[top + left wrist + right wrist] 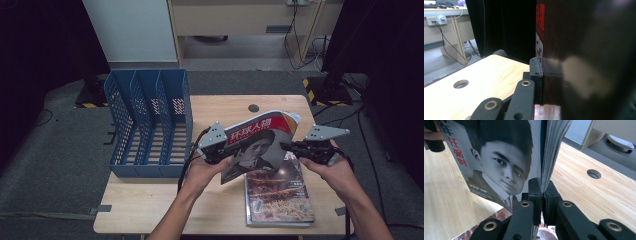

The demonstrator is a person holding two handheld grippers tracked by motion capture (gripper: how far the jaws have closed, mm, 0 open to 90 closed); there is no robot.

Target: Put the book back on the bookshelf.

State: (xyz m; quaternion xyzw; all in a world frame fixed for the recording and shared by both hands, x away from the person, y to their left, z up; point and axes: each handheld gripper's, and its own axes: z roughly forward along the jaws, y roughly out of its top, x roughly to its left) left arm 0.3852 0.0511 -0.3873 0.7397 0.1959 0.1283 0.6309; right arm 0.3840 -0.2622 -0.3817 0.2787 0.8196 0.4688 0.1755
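A: Where is the magazine?
B: Lifted above the table, right of the blue file rack, over a second magazine.
A: The grippers?
B: Left gripper and right gripper both clamp its edges.

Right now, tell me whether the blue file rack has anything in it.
Empty. In the high view, all three slots of the blue file rack show bare mesh walls and floor; the magazine is held up beside it.
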